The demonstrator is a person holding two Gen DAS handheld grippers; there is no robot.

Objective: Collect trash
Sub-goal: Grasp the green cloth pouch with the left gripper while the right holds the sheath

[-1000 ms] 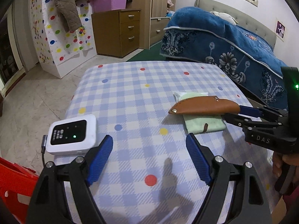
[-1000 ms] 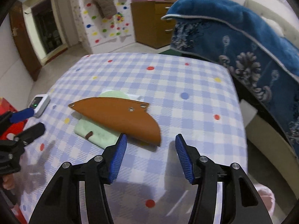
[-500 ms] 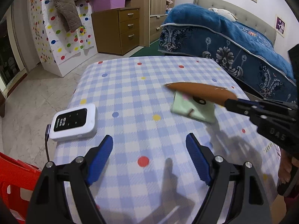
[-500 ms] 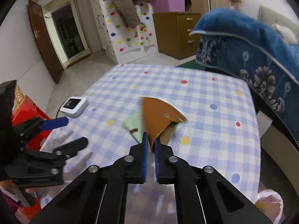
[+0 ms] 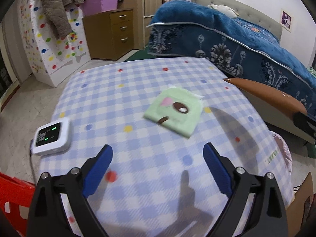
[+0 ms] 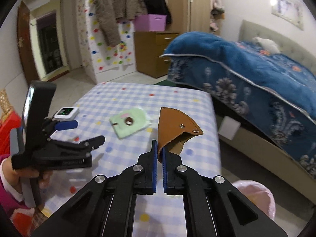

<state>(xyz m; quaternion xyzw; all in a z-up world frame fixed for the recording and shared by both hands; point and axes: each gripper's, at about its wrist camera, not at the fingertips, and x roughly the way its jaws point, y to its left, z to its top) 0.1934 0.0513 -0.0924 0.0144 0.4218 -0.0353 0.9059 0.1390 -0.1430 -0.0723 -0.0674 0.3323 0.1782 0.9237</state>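
Brown leather sheath (image 6: 173, 130) pinched at one edge in the closed right tool (image 6: 160, 152), off the counter (image 6: 138, 96). Keep clamped; carry level to the pink bag (image 6: 254, 195). Left tool (image 5: 158, 165) opening, empty; green cloth (image 5: 173, 112) lying mid-counter.

We are seeing smooth tan leather with small metal rivets on the sheath (image 6: 174, 127). The green pouch (image 5: 174, 111) is looking like soft matt cloth. A checked, dotted cloth is covering the surface (image 5: 122, 98). The white device (image 5: 51, 138) is showing glossy plastic. The hand-held gripper (image 6: 160, 151) is showing matt black plastic, ribbed blue pads and shiny metal screws.
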